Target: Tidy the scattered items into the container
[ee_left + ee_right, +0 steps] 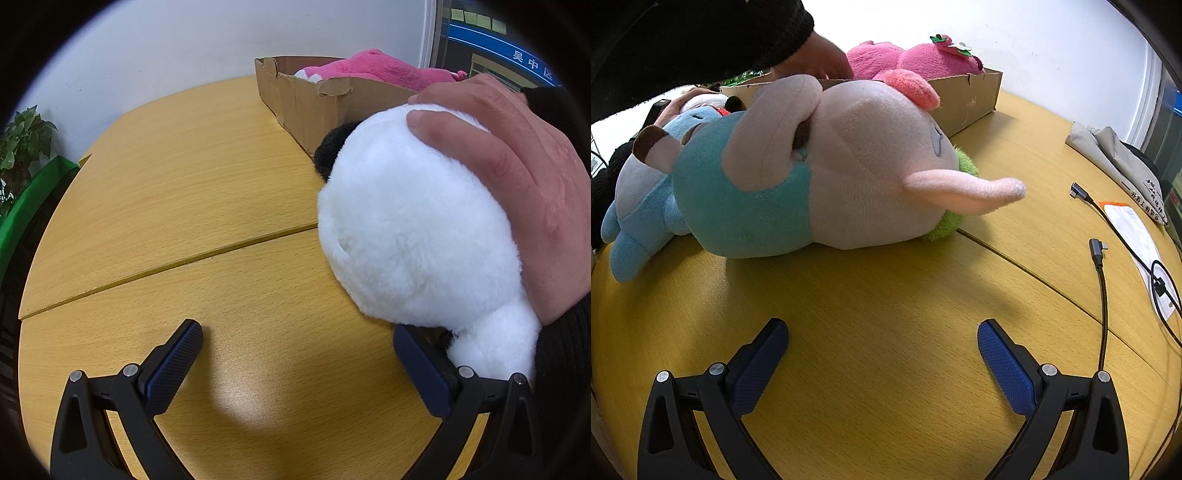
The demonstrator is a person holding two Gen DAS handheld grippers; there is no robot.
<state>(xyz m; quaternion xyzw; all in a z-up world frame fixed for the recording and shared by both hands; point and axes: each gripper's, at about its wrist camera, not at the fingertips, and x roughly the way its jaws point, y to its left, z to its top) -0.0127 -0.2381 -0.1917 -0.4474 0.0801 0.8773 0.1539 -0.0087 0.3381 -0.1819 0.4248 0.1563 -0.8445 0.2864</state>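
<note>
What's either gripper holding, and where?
Nothing: left gripper and right gripper are open and empty. A bare hand cups the white plush toy.

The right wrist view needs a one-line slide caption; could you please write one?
Open right tool faces a pig plush lying on the table before a cardboard box holding a pink plush.

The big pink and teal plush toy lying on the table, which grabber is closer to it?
Right. The right gripper faces the pink and teal plush toy across a bare stretch of table, jaws open. The left gripper, also open, looks at a white plush instead; that toy isn't in its view.
</note>
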